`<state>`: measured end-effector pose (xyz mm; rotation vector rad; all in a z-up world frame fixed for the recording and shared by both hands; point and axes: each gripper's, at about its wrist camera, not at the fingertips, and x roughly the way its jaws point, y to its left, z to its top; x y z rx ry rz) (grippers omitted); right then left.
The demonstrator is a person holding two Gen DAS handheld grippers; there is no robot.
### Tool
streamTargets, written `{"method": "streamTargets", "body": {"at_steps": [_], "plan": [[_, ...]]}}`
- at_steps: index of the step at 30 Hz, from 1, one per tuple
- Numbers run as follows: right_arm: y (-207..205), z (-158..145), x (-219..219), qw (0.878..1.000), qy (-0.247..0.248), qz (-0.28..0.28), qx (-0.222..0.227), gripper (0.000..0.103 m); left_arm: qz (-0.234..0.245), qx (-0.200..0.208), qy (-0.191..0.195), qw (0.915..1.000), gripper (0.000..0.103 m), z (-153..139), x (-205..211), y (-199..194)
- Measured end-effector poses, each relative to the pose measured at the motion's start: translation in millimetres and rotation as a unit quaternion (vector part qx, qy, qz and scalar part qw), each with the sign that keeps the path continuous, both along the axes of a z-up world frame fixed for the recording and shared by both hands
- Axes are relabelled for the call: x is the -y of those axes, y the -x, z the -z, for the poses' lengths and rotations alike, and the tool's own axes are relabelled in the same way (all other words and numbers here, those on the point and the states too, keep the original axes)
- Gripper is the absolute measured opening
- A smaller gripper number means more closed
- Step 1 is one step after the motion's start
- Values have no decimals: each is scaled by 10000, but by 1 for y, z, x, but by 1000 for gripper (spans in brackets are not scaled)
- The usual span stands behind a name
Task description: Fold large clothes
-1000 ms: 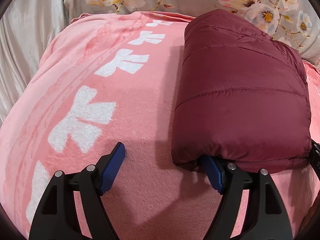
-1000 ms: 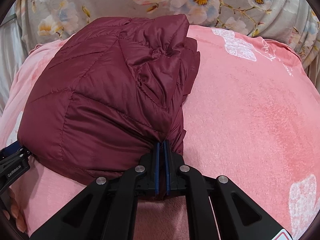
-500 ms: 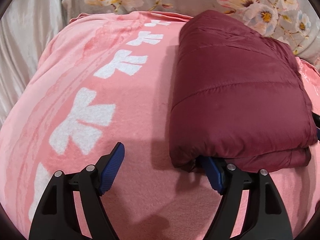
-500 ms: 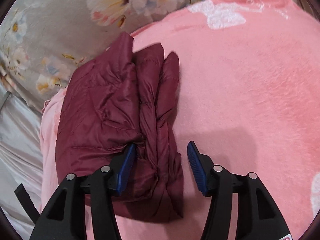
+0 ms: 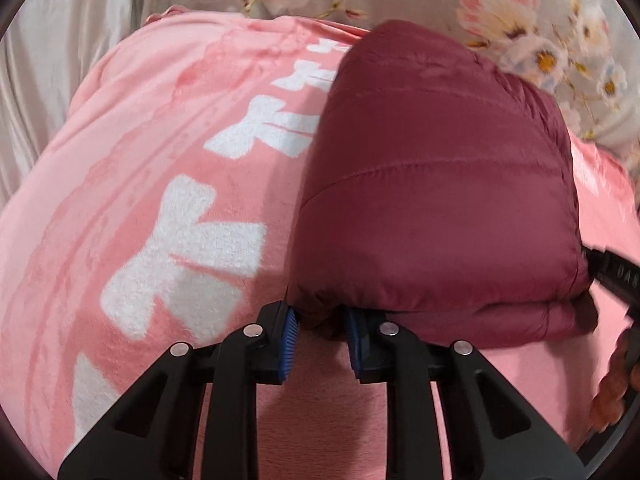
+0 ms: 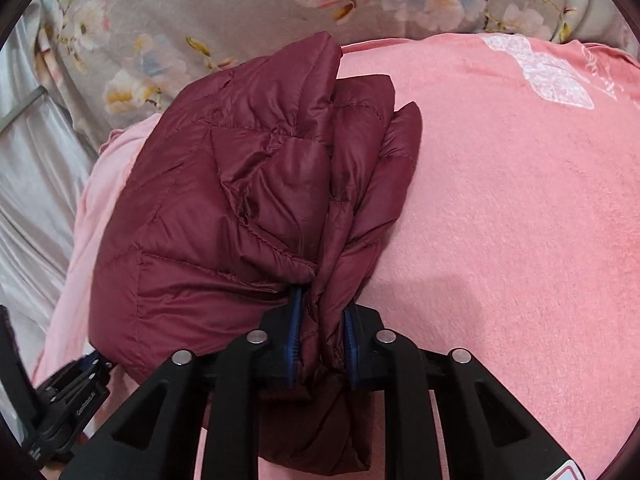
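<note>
A folded maroon quilted jacket (image 5: pixel 436 184) lies on a pink blanket (image 5: pixel 152 128) with white bow prints. My left gripper (image 5: pixel 318 338) is shut on the jacket's near left corner, blue pads pinching the fabric. In the right wrist view the jacket (image 6: pixel 224 208) shows its stacked folded layers. My right gripper (image 6: pixel 320 340) is shut on the jacket's near right edge layers. The left gripper's body shows at the lower left of the right wrist view (image 6: pixel 64 404).
A grey floral quilt (image 5: pixel 520 28) lies along the far edge of the blanket, also in the right wrist view (image 6: pixel 200 12). Shiny grey sheet (image 6: pixel 28 168) lies to the left. Bare pink blanket (image 6: pixel 520 220) stretches right of the jacket.
Both grippers have closed onto the jacket's near edge. The left one was open beside the corner. The right one had let go and opened half a second ago, then gripped again.
</note>
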<state>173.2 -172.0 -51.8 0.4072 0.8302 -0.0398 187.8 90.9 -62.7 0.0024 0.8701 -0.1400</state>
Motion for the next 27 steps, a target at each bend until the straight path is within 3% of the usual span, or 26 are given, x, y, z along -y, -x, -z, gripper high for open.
{"method": "streamTargets", "body": {"at_steps": [3,7,10,12,14,17,21,27], "plan": [[19,-19,0,9995,260,186,52,21,55,41,-298,9995,20,-3,8,8],[45,-61,-13,9956,776,131,512,21,161,69,95,9998,21,-22,-5,31],[37,-77,-32,9926,1063,-101,585,20,134,328,392,9986,22,-47,-14,46],[22,-71,-47,9894,1382,-204,394,18,103,428,560,9975,26,-61,-13,42],[16,-54,-53,9881,1509,-270,91,10,-7,520,486,9975,27,-71,-5,26],[25,-29,-49,9878,1525,-231,-201,7,-74,366,334,9987,27,-64,6,4],[34,-13,-46,9881,1499,-191,-275,4,-74,213,54,9997,29,-42,15,0],[39,0,-55,9848,1726,-108,-145,3,3,412,-460,9981,29,-28,27,9]]}}
